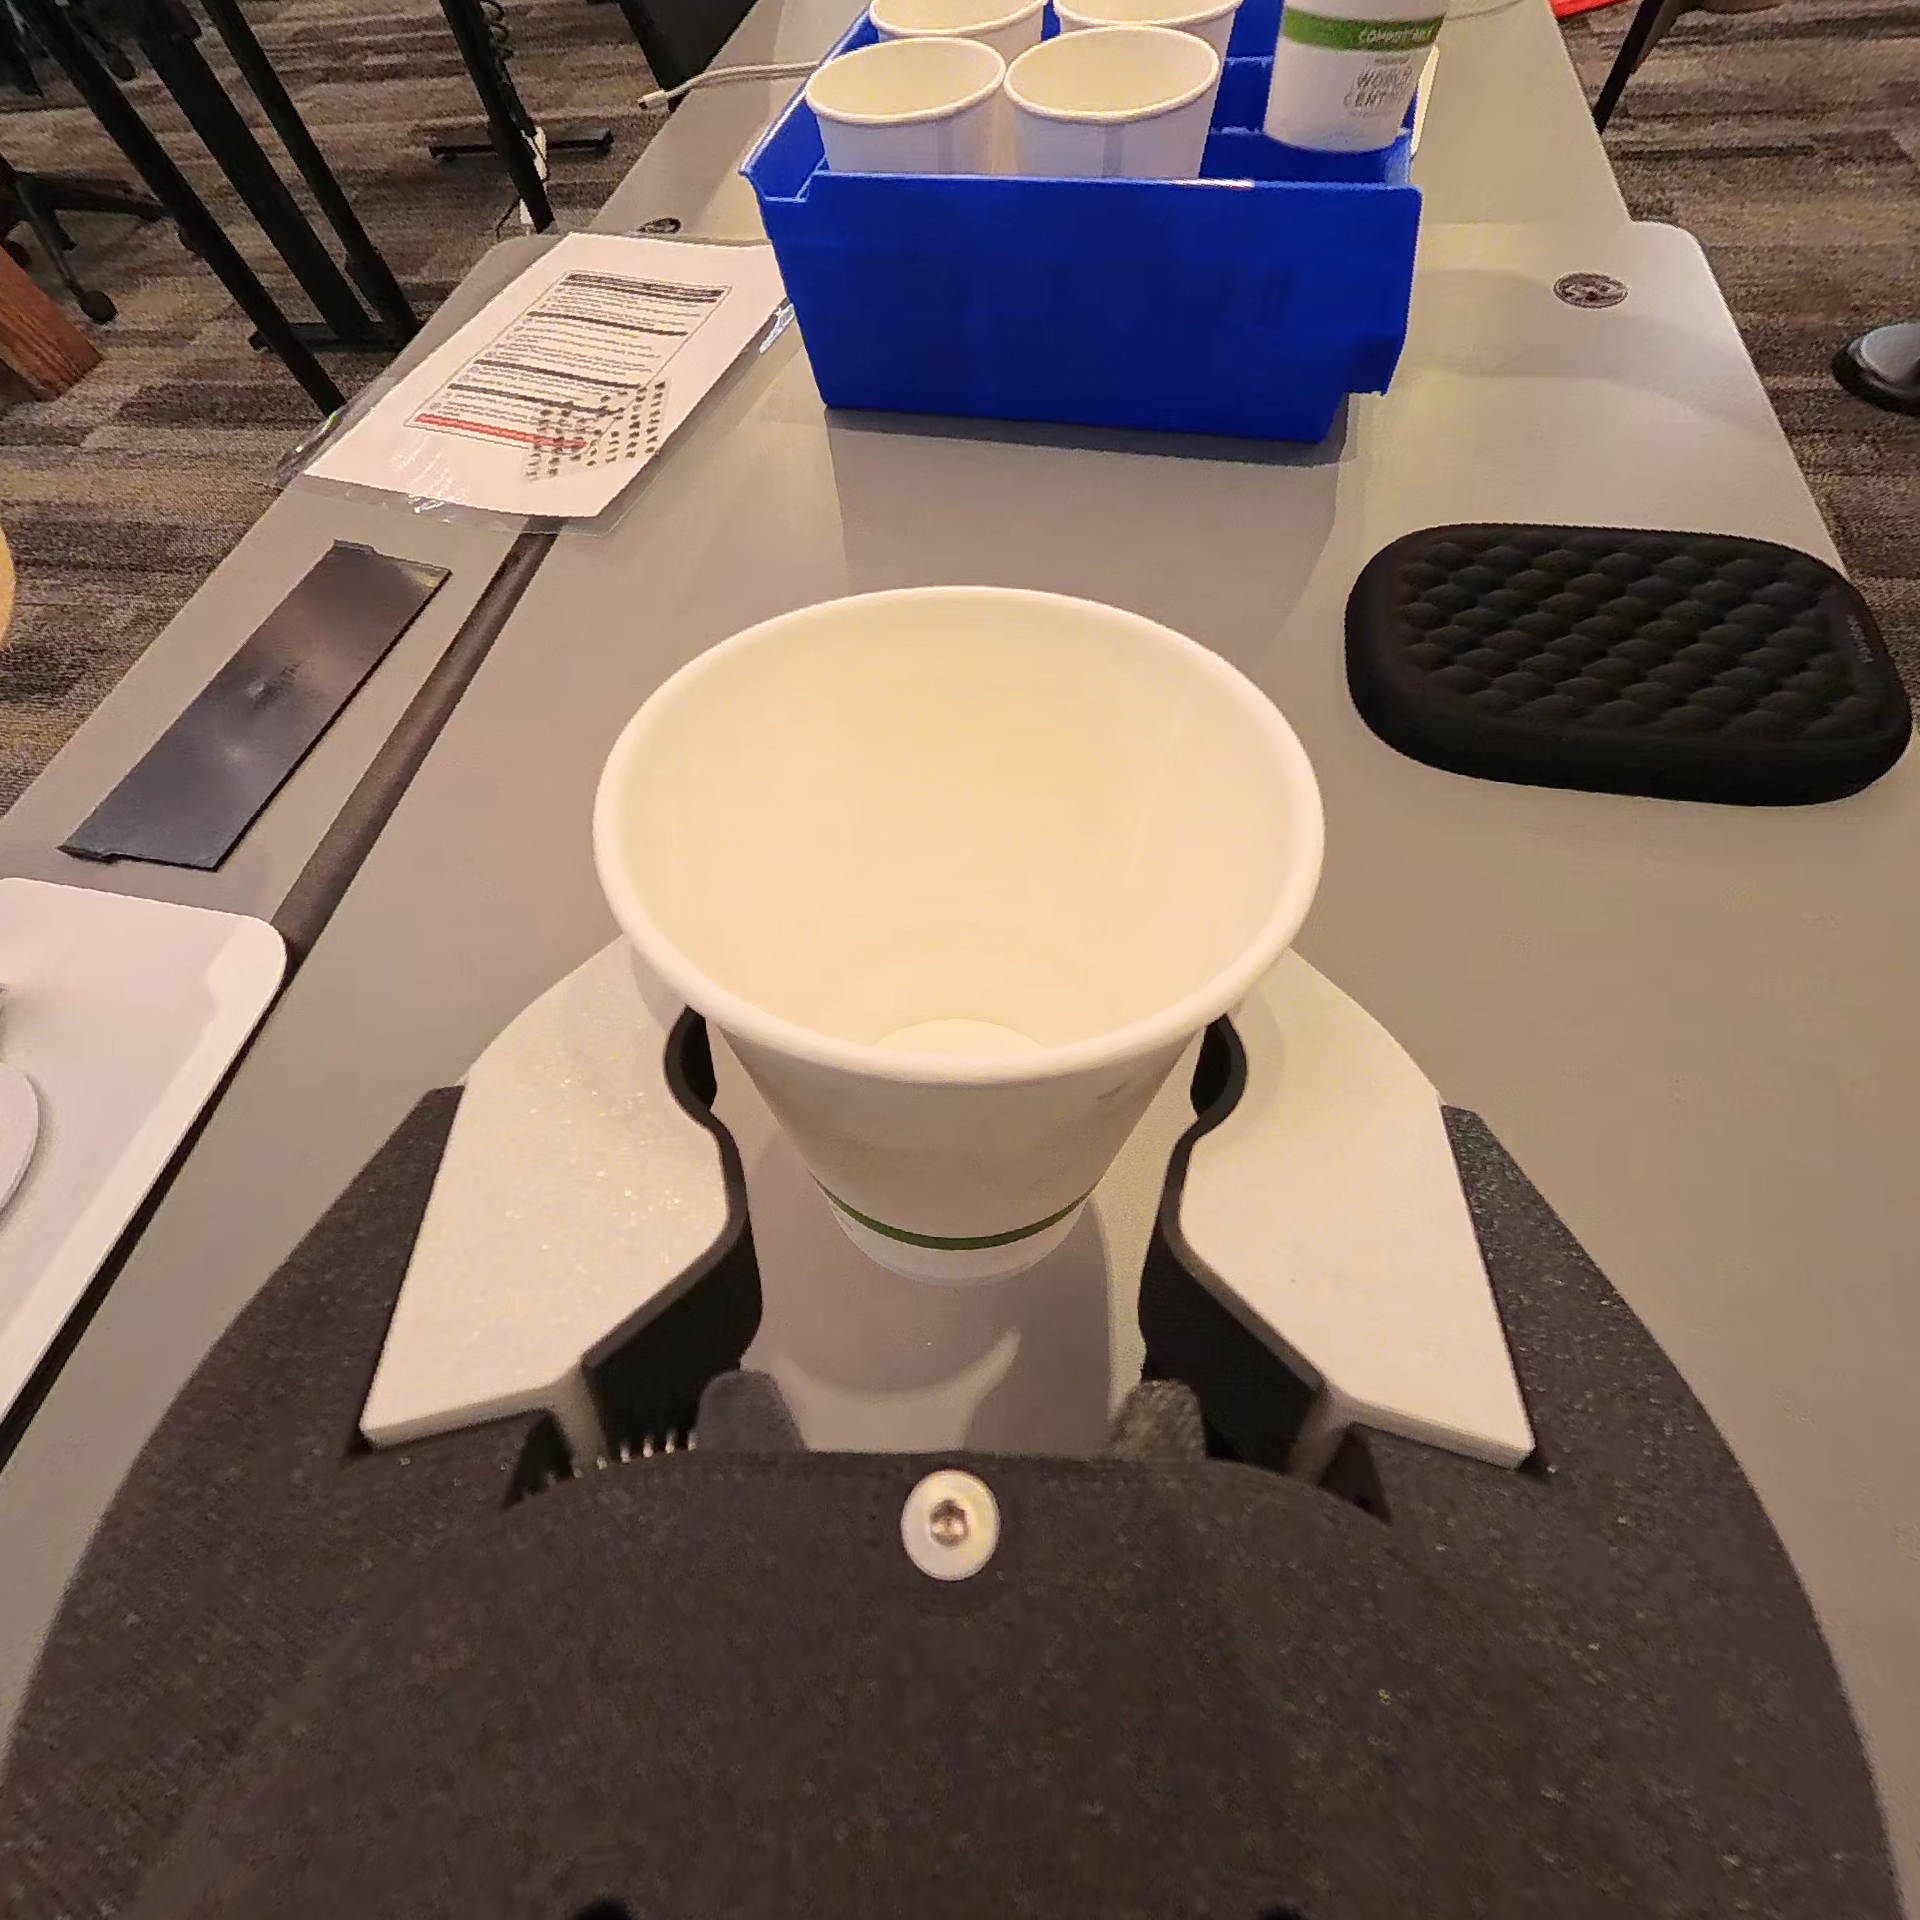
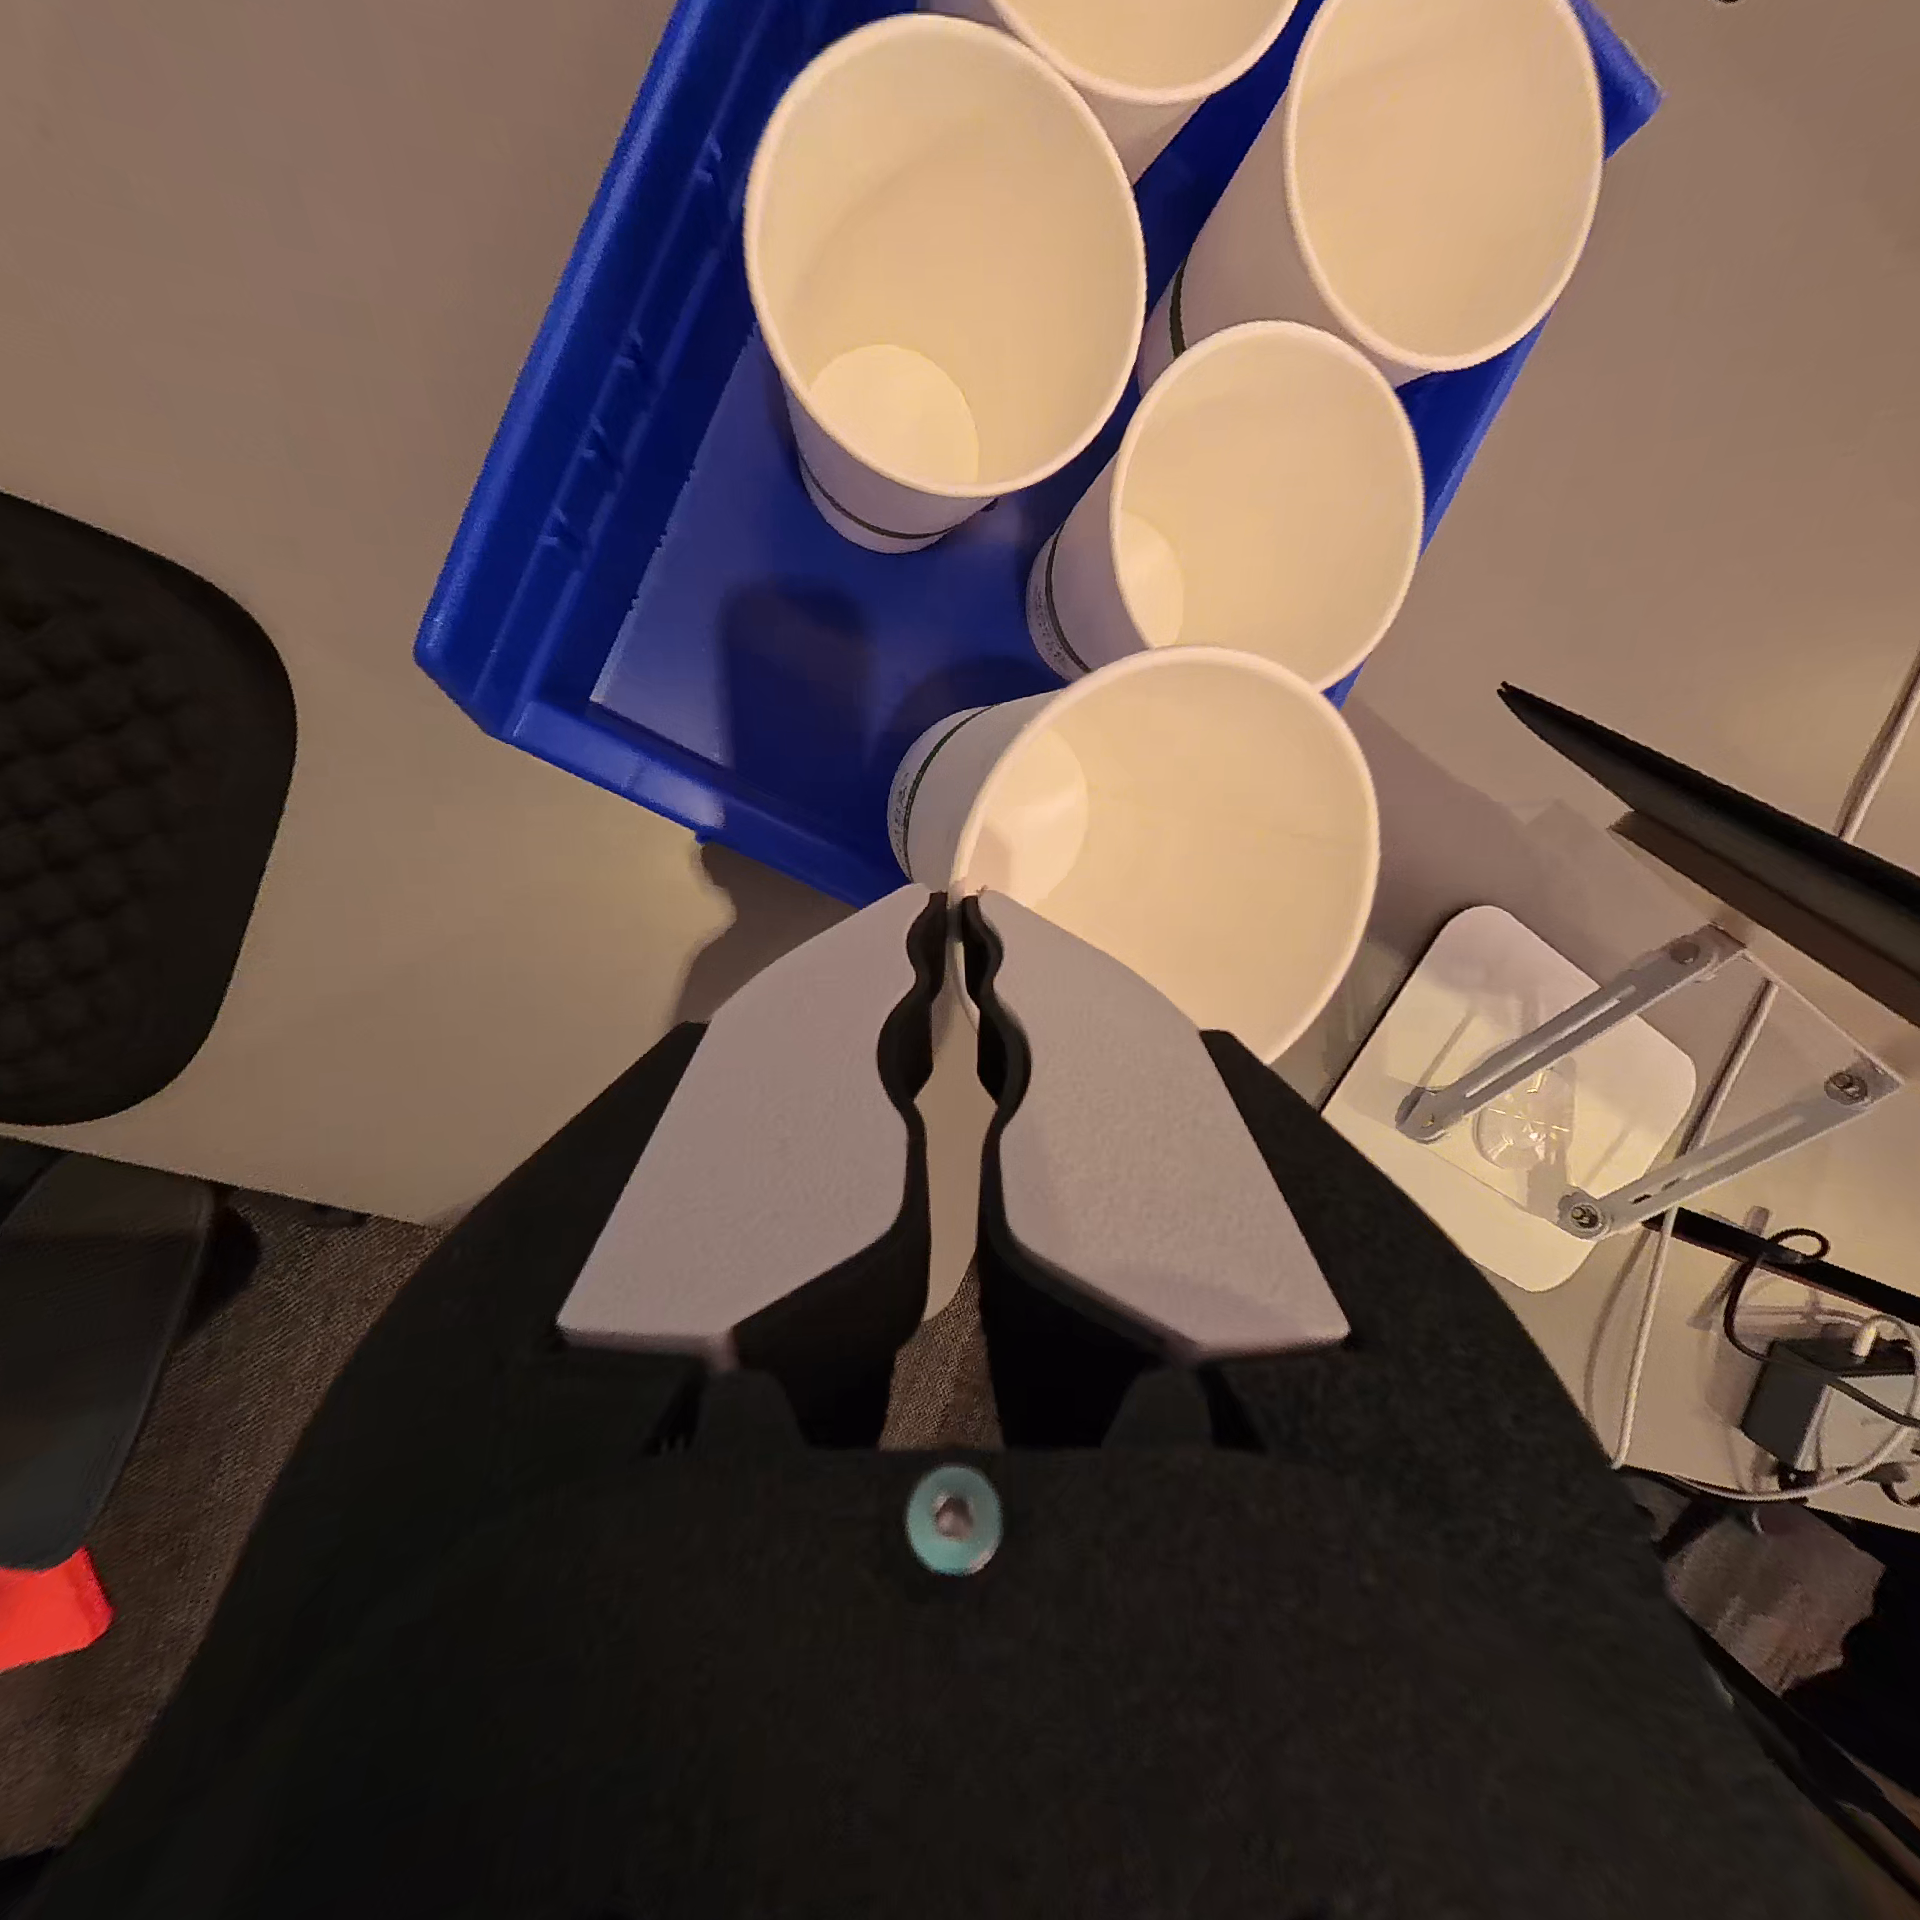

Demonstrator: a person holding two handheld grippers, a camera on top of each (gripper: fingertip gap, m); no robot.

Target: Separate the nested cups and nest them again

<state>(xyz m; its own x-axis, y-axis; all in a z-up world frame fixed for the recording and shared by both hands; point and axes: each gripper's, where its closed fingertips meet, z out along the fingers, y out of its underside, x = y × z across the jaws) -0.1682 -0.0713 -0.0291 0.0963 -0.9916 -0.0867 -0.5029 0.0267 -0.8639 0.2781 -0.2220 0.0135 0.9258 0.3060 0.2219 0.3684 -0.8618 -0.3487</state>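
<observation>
I see a grey table (image 1: pixel 1039 540) carrying a blue bin (image 1: pixel 1091 301) at the far end, a laminated printed sheet (image 1: pixel 540 374) to its left, a black quilted pad (image 1: pixel 1621 665) on the right, a black strip (image 1: pixel 270 707) and a white tray (image 1: pixel 125 1039) along the left edge.

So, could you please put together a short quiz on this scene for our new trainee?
1. True or false: the right hand-held gripper pinches the rim of a paper cup.
2. The bin holding the other cups is: A red, B blue, C green.
3. Fill in: the upright cup inside the left hand-held gripper stands on the grey ____.

Key: 1 true; 2 B; 3 table.
</observation>
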